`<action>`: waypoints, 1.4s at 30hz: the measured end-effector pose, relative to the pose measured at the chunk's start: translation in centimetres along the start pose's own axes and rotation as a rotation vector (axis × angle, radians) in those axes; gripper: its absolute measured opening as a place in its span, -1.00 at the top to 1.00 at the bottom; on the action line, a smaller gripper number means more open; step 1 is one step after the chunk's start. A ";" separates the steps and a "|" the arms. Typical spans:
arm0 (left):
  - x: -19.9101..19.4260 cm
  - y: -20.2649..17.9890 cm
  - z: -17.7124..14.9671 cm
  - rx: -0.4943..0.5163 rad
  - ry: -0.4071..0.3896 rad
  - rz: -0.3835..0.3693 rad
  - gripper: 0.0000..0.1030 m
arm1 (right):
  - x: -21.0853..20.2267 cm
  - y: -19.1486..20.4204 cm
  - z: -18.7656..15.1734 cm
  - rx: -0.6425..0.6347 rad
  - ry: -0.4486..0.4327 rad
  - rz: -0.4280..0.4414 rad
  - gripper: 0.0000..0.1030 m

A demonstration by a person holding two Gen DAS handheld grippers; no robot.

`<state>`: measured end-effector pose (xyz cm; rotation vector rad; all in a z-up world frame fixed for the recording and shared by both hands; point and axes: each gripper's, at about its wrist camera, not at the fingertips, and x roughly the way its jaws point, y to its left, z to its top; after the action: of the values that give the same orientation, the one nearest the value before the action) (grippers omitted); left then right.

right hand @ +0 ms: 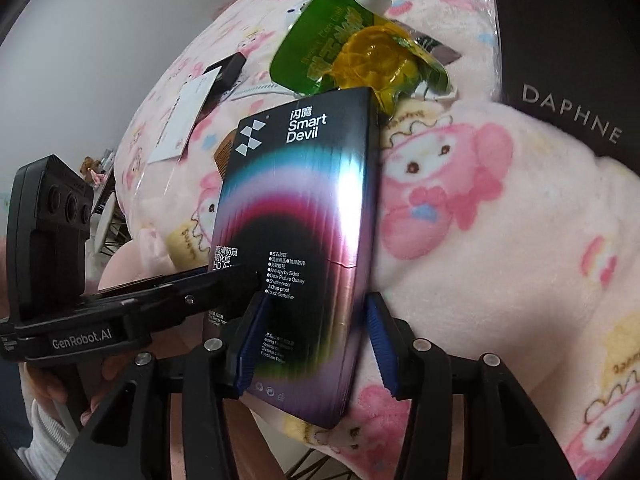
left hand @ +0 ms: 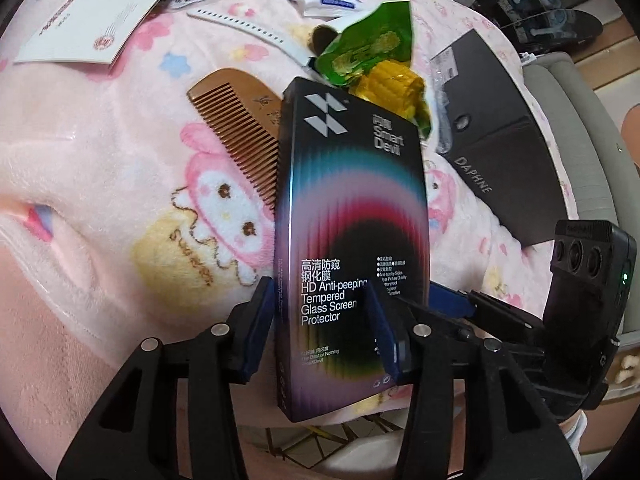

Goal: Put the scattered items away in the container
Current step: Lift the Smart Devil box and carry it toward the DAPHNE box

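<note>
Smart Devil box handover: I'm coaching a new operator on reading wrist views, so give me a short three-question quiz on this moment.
1. True or false: both the left gripper and the right gripper have their fingers on either side of the Smart Devil box.
2. Multiple choice: in the left wrist view, what lies on the blanket just left of the box? A) wooden comb B) scissors C) spoon
3. Fill in: the word printed on the black box to the right is ____.

Key: 1 true; 2 A; 3 DAPHNE
</note>
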<state>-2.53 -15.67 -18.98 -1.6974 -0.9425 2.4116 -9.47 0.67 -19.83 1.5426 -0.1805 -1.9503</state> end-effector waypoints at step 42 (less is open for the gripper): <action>-4.3 -24.1 -1.2 0.442 -0.080 -0.192 0.05 | -24.4 -8.0 -5.9 0.179 -0.464 -0.082 0.15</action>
<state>-6.93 2.90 -3.59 -1.3029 -0.4965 2.3482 -4.58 22.01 -5.24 1.1917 -0.5047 -2.3887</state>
